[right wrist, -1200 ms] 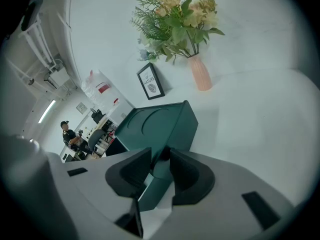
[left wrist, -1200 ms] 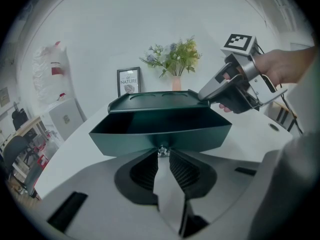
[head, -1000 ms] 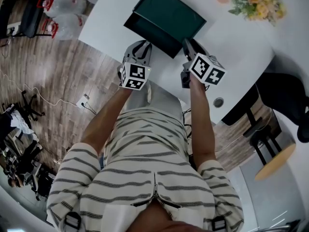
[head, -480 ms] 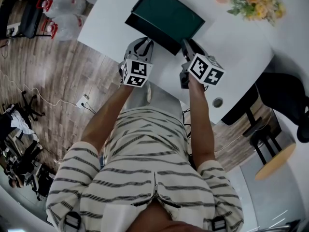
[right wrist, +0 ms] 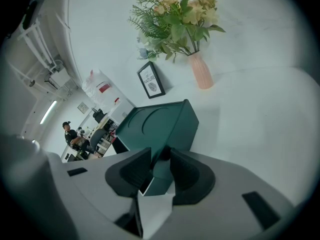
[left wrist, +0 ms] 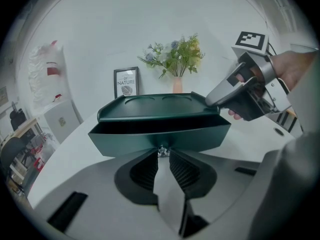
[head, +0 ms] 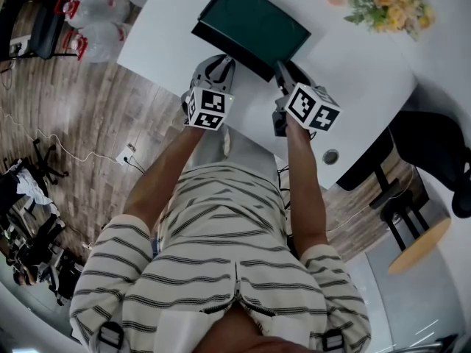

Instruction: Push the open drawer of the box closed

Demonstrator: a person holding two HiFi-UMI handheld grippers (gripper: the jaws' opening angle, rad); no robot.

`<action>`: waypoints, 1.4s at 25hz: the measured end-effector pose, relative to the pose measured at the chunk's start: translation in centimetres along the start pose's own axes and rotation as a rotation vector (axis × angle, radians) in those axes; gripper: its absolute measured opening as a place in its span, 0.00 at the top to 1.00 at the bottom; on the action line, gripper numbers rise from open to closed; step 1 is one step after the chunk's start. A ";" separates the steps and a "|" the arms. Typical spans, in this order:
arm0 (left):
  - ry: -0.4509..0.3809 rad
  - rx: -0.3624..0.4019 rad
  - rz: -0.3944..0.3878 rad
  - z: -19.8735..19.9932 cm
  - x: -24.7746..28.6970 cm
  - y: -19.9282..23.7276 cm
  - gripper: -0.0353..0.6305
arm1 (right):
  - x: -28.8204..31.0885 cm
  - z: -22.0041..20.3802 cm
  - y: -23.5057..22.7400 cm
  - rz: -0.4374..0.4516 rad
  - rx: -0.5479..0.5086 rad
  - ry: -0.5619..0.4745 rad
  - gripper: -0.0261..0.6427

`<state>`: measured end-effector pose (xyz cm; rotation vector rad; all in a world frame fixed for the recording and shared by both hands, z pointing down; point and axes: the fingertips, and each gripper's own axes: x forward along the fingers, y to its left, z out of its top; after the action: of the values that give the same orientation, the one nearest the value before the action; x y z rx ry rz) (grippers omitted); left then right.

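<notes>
the open drawer (left wrist: 160, 136) of the dark green plastic box (head: 254, 24) lies directly ahead of the left gripper (left wrist: 161, 157), its front crosswise. both grippers' jaws are spread, with the right gripper (right wrist: 161, 168) astride the drawer's corner.

Your right gripper (right wrist: 160, 158) has its jaws apart, and the near corner of the green box (right wrist: 159, 120) sits between them. Behind the box, on the white table (right wrist: 255, 129), stand a small picture frame (right wrist: 151, 80) and a pink vase (right wrist: 202, 72) of flowers (right wrist: 172, 19).
</notes>
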<state>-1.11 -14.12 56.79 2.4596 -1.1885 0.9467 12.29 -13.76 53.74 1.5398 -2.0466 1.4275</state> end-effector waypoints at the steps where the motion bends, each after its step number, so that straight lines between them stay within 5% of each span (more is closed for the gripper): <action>1: 0.000 0.000 0.000 0.0 0.1 0.0 0.84 | 0.1 -0.2 0.0 0.004 0.007 0.002 0.76; 35: -0.012 0.006 -0.005 1.8 2.2 0.3 0.84 | 0.1 -0.1 0.0 0.010 0.004 0.014 0.76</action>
<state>0.47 -16.58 56.85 2.4757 -1.1843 0.9362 12.22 -13.73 53.90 1.5189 -2.0470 1.4425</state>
